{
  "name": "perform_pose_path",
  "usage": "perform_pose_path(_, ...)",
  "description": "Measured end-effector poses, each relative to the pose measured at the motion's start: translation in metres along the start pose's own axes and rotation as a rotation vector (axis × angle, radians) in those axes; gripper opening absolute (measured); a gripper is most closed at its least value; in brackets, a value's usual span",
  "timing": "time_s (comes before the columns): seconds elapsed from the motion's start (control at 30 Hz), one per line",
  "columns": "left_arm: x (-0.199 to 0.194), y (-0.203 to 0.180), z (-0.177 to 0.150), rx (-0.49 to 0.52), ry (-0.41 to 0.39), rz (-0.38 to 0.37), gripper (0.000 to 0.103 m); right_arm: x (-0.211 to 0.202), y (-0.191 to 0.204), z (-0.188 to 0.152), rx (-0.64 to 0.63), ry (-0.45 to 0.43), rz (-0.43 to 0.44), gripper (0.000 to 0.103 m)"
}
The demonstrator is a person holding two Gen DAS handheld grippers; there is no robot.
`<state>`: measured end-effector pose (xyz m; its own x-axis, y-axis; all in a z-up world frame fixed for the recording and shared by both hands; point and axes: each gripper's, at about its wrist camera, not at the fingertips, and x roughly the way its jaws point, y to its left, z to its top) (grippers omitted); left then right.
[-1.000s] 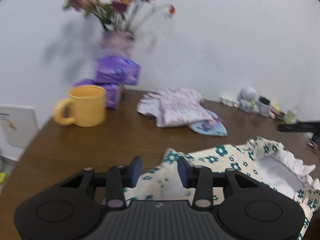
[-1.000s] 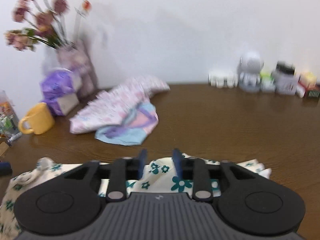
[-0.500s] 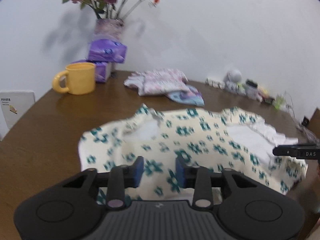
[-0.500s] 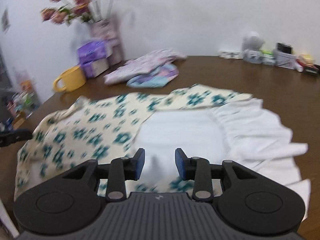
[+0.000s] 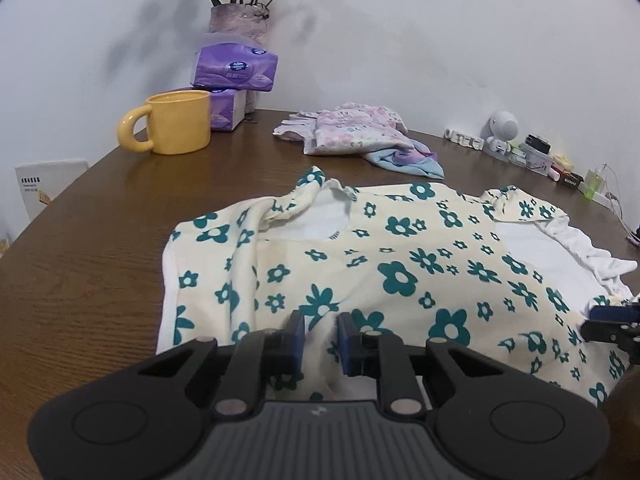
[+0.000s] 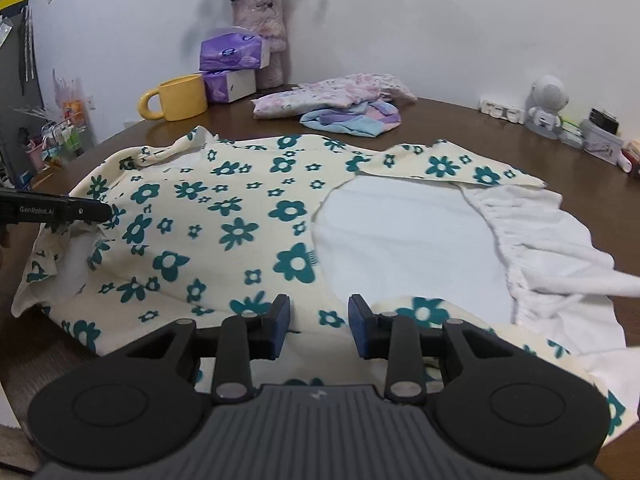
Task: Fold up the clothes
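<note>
two hand-held grippers over dress

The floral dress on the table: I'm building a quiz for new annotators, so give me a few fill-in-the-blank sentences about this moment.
1. The cream dress is printed with ____ flowers.
2. The mug behind the dress is ____.
3. The purple tissue packs stand in front of a ____ of flowers.
4. The dress lies spread on a ____ table.

Missing words: teal; yellow; vase; wooden
</note>
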<state>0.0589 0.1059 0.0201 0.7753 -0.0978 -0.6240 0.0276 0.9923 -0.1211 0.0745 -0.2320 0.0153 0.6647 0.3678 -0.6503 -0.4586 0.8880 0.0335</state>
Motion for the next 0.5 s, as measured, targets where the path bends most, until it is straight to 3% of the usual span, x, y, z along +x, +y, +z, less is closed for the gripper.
perform_pose_path(0.2,-0.001,0.004,0.000,-0.040,-0.006,-0.007,0.018,-0.007,-0.013,-0.008,0.051,-0.010,-0.003,0.032)
perform_pose_path(0.3,-0.009,0.001,0.001,-0.057,-0.014,-0.005,0.024,-0.009,-0.011,-0.008,0.060,-0.018,-0.008,0.033)
perform_pose_path(0.5,-0.047,0.010,0.009,-0.107,-0.121,0.027,0.033,-0.026,-0.020,-0.003,0.135,-0.073,0.017,0.033)
